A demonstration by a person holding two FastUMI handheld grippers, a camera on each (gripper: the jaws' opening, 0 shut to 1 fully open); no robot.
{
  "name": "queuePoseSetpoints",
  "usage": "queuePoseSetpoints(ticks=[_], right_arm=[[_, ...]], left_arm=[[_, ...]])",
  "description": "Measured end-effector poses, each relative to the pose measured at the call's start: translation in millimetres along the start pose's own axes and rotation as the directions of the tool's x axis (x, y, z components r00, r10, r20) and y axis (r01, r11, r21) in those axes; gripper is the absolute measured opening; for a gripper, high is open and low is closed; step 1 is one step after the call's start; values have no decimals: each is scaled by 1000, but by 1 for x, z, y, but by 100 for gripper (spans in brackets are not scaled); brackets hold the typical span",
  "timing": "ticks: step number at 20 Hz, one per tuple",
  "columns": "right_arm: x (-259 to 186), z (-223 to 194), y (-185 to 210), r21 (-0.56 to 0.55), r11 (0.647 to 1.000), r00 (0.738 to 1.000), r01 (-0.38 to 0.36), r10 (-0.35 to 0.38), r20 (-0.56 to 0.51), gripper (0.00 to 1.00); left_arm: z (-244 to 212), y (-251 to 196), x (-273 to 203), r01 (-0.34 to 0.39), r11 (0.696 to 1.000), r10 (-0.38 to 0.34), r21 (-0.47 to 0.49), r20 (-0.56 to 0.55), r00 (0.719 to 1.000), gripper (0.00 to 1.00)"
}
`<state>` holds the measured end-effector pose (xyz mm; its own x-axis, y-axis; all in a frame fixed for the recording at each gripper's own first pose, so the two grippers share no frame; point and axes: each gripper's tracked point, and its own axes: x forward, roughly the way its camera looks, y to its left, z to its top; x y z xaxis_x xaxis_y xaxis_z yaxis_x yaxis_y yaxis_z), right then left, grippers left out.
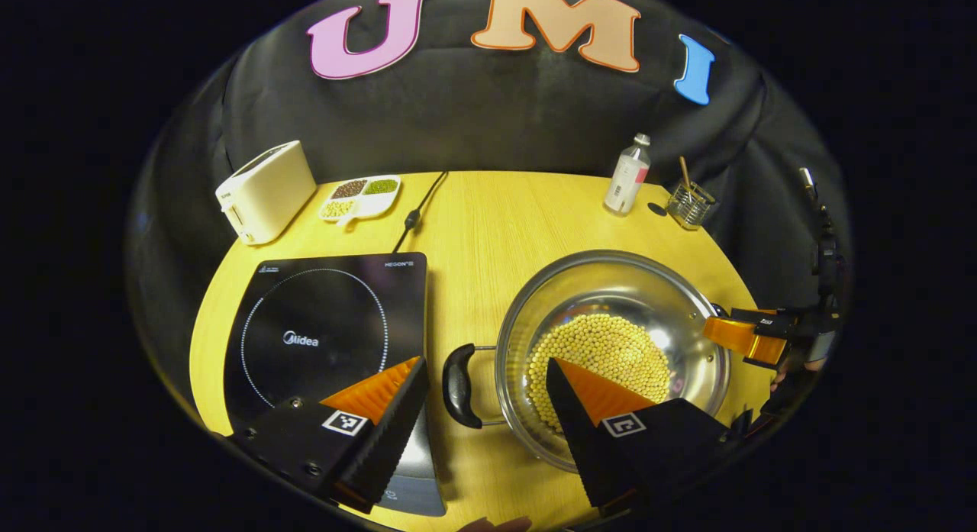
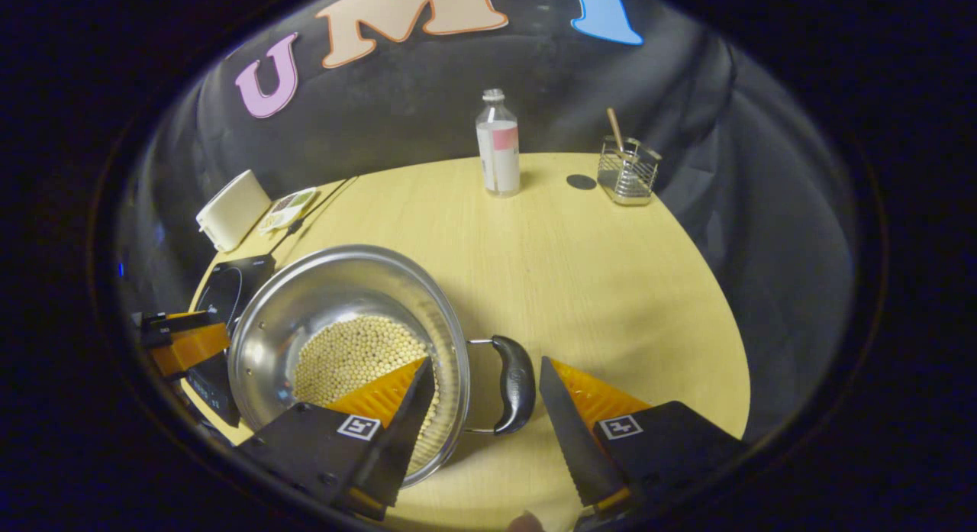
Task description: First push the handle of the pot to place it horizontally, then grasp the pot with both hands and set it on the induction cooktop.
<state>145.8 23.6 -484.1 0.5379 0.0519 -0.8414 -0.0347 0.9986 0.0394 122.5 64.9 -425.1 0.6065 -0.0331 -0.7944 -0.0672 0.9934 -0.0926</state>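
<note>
Between our two sets of tongs sits the pot (image 1: 611, 349), steel, slick-walled and loaded with loose beans (image 1: 599, 360), so we judge it heavy and spill-prone; its stiff side handles are the sound hold. The left gripper (image 1: 485, 379) stands released astride one handle (image 1: 460, 385), the right gripper (image 2: 485, 383) released astride the other handle (image 2: 513, 383). The induction cooktop (image 1: 328, 333) lies just beyond the left tongs.
</note>
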Motion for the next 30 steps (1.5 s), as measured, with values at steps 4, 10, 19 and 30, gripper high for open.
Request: queuePoseSetpoints(ticks=[4,10,19,30], right_arm=[[12,-11,1,1,1000,999,-28,28,-38,87],[27,-21,2,26,997,993,-78,80,-84,77],[28,-19,-1,75,996,994,-58,64,-84,57],[-3,-17,26,106,989,991,-101,109,-79,48]], left_arm=[[-13,1,23,-12,1000,13,17,-63,998,95],[-27,8,47,-32,999,28,-27,-133,991,88],[-32,10,55,5,1000,-7,-13,-143,990,69],[-24,29,3,22,996,-35,-92,-141,989,57]])
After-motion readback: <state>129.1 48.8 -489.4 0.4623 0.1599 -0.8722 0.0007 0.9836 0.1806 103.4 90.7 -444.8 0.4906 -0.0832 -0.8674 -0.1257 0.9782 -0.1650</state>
